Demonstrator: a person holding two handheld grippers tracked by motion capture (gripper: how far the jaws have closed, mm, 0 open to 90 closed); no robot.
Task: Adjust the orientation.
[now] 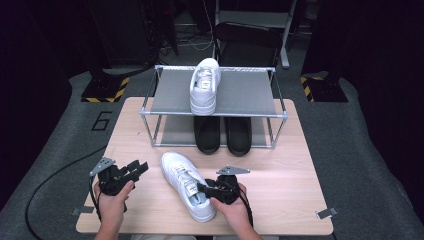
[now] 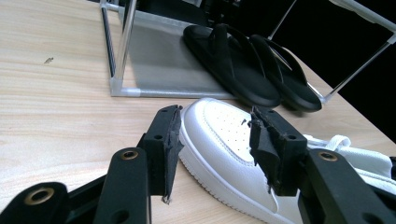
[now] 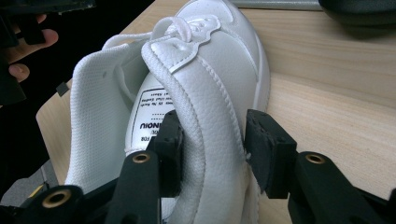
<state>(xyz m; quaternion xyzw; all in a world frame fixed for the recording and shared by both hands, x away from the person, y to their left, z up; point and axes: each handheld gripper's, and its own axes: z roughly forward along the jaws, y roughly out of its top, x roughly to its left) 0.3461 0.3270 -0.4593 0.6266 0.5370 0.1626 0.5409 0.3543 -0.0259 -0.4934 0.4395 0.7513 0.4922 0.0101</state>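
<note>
Only writing I can make out: a tongue label inside the white sneaker (image 3: pixel 205 84) with mirrored letters that look like "UONIU", the small print too tiny to read, and a big "6" (image 1: pixel 102 120) on the grey floor mat. The sneaker lies on the wooden table (image 1: pixel 285 170) in front of the metal shoe rack (image 1: pixel 220 112); it's plain white pebbled leather with a perforated toe. The right gripper (image 3: pixel 212 140) straddles its collar, one jaw inside and one outside, but a small gap shows at the outer pad, so I can't tell if it's clamped. The left gripper (image 2: pixel 212 140) sits open near the toe. A matching sneaker (image 1: pixel 205 85) is on the top shelf, with black slide sandals (image 1: pixel 223 134) underneath, partly hidden.
</note>
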